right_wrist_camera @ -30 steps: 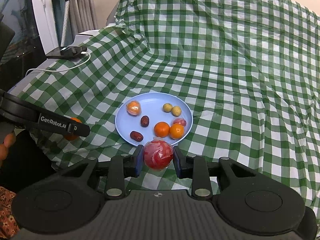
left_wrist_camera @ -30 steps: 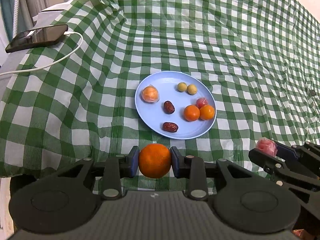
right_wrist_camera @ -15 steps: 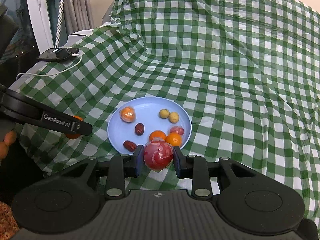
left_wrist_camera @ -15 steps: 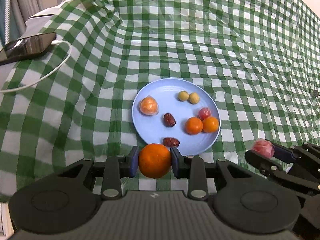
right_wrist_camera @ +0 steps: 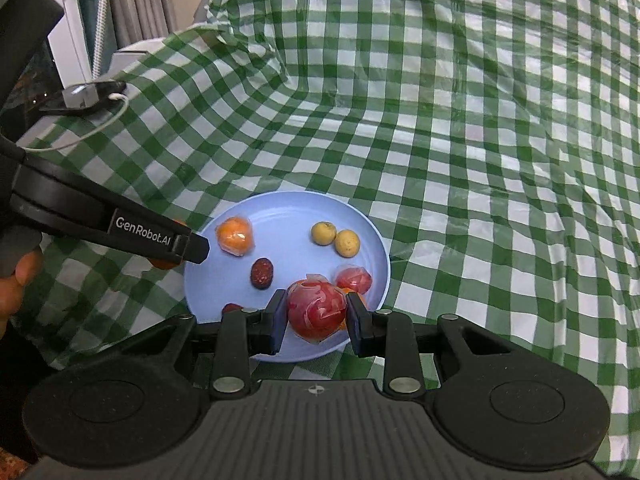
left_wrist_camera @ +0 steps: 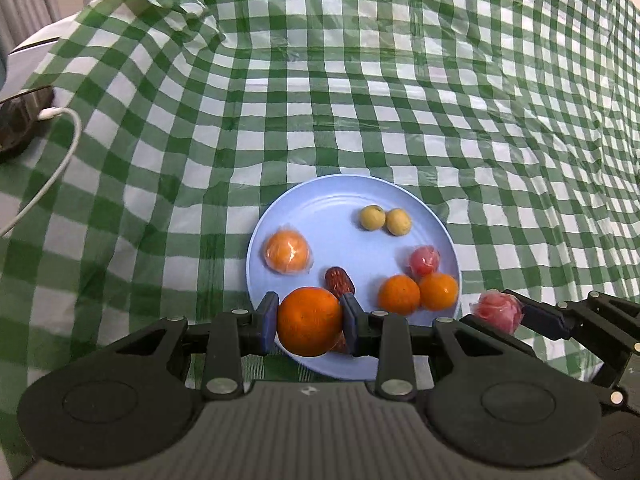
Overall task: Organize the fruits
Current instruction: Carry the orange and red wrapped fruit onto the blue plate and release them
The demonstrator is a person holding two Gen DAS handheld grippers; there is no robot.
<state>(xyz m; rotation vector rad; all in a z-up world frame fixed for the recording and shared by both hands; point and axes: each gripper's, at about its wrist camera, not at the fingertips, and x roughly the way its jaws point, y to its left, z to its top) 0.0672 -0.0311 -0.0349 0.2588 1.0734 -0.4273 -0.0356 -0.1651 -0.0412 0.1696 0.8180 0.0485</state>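
Your left gripper pinches an orange between both pads, over the near rim of the blue plate. Your right gripper clamps a red wrapped fruit, also above the near rim. On the plate: a wrapped orange, two yellow fruits, dates, two small oranges. Green checked cloth beneath.

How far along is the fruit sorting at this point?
Done: the blue plate already holds seven fruits, including two yellow ones and a wrapped orange. In hand: the left gripper holds an orange; the right gripper holds a wrapped red fruit. Left: setting both down; no loose fruit shows on the checked cloth.
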